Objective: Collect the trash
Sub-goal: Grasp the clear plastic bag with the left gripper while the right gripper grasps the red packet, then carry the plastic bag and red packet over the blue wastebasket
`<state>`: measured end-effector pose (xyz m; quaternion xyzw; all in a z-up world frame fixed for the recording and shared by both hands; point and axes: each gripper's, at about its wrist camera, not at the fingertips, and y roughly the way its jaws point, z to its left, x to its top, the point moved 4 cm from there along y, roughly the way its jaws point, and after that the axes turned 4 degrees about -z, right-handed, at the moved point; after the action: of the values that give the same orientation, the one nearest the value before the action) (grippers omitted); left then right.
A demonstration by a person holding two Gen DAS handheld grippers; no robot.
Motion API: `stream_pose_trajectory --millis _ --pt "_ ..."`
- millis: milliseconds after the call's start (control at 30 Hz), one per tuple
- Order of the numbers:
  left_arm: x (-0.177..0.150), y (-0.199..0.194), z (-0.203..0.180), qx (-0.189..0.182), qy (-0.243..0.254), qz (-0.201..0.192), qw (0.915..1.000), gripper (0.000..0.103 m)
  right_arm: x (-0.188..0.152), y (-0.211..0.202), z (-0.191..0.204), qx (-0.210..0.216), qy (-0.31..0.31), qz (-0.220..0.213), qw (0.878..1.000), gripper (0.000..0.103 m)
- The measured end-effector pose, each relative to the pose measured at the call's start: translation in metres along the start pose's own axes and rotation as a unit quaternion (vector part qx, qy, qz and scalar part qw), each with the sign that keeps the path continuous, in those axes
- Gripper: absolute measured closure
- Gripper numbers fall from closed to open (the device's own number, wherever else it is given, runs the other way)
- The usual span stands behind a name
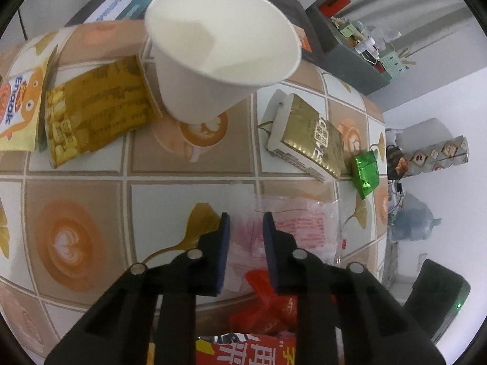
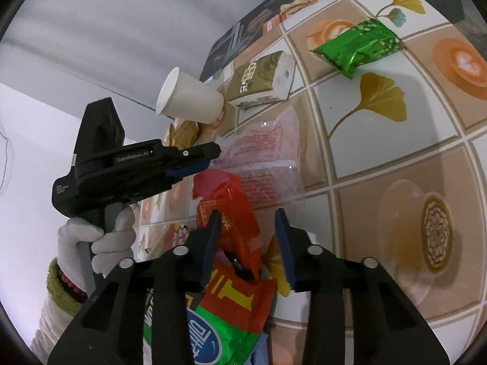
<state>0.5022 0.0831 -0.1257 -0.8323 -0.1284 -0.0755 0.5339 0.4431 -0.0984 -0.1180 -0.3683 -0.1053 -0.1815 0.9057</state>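
Observation:
A clear wrapper with pink print (image 1: 304,228) (image 2: 268,152) lies flat on the tiled tablecloth (image 1: 188,167). My left gripper (image 1: 246,222) (image 2: 210,156) points down at its near end, blue pads a narrow gap apart with the film between them, not visibly pinched. A crumpled red wrapper (image 2: 231,200) (image 1: 268,301) lies between my right gripper's (image 2: 246,222) fingers. The left pad touches it and the right pad stands clear. A white paper cup (image 1: 222,48) (image 2: 188,97), a gold box (image 1: 310,133) and a green foil wrapper (image 1: 366,173) (image 2: 359,45) lie beyond.
A gold sachet (image 1: 94,112) and a yellow snack packet (image 1: 21,103) lie at the far left. Red, green and blue packets (image 2: 228,319) pile under my right gripper. A gloved hand (image 2: 106,243) holds the left gripper. The table edge runs at the right, past cluttered shelves (image 1: 359,48).

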Motion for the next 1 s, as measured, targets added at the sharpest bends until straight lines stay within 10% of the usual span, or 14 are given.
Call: stream_pose_trajectory --millis 1000 --pt "-0.005 -0.086 -0.054 -0.051 0.050 -0.114 0.9909 0.101 -0.003 -0.081 0.020 -0.041 -0.058 -0.124 0.990 0.093"
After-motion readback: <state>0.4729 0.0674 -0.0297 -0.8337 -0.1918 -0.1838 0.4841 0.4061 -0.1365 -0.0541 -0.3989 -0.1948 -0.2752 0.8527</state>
